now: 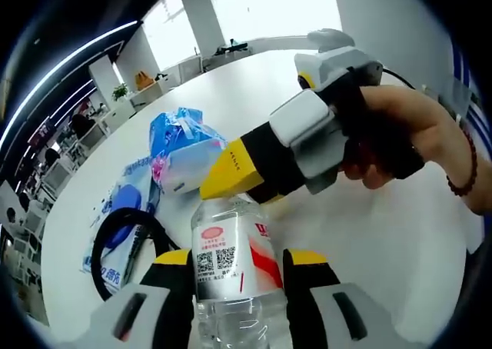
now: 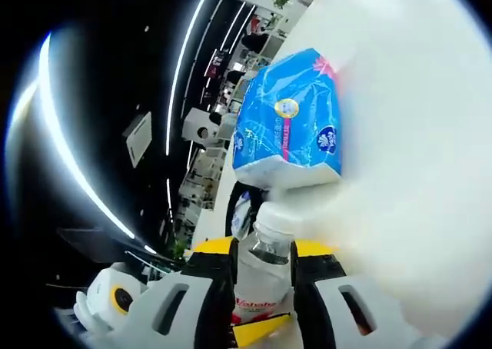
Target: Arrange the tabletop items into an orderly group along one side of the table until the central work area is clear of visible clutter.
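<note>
While the clear water bottle (image 1: 231, 276) stands above the white worktop (image 1: 369, 241), I have my left claw (image 1: 238, 287) clamping its body and my right claw (image 2: 261, 276) gripping its neck; blue tissue pack (image 2: 288, 122) just beyond.

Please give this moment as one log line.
left gripper: shut on water bottle | right gripper: shut on its neck | tissue pack: on table
</note>
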Demonstrator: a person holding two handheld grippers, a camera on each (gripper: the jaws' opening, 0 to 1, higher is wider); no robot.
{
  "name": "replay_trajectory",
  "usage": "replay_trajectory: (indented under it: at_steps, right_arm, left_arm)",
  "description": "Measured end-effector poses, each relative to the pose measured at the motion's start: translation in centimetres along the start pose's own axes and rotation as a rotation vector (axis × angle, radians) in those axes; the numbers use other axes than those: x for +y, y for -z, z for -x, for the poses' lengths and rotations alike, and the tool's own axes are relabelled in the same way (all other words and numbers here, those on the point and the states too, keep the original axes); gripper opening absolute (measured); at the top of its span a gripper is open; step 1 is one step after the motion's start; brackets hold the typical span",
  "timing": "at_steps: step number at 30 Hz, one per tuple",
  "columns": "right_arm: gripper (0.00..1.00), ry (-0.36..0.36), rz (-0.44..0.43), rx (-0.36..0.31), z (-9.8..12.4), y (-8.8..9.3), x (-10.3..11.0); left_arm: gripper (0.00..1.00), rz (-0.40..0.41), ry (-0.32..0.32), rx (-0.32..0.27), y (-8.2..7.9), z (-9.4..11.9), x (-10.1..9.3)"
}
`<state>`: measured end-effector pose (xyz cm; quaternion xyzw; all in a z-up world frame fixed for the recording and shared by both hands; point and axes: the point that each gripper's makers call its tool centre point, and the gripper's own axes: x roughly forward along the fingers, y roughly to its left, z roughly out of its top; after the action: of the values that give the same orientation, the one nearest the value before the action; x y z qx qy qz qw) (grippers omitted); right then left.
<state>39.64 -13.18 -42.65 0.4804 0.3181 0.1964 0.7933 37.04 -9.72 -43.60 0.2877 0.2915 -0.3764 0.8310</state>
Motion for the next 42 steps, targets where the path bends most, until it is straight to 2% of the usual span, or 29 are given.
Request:
replay_trajectory:
  at_steps: [11,13,17,26,31,34,35,42]
  right_arm:
    - [0.23,0.013,0.054,-0.017,0.4,-0.8,1.0]
    - [0.23,0.013,0.065,-0.022,0.6,-0.9,1.3]
    - [0.23,0.015,0.121,-0.036,1.1,-1.2,2.2]
    - [0.22,0.017,0.206,-0.058,1.6,-1.6,3.6]
    - [0.21,0.022,0.300,-0.081,2.3,-1.8,5.1]
    - [0.21,0.028,0.357,-0.100,2.5,-2.0,5.9]
    - [0.21,0.040,0.406,-0.109,2.7,-2.0,6.4]
    - [0.20,0.053,0.542,-0.138,3.3,-1.7,8.8]
  left_arm:
    - [0.43,0.018,-0.010,-0.015,-0.5,0.4,0.2]
    - [0.43,0.027,-0.013,-0.021,-0.8,0.4,0.8]
    - [0.42,0.041,-0.030,-0.040,-1.3,0.7,1.4]
    - [0.41,0.047,-0.046,-0.074,-1.7,1.6,1.1]
    - [0.41,0.055,-0.064,-0.112,-2.2,2.3,1.4]
    - [0.40,0.081,-0.075,-0.145,-2.6,2.7,1.6]
    - [0.40,0.091,-0.074,-0.161,-2.7,2.9,1.7]
    - [0.40,0.141,-0.077,-0.219,-3.3,3.9,2.3]
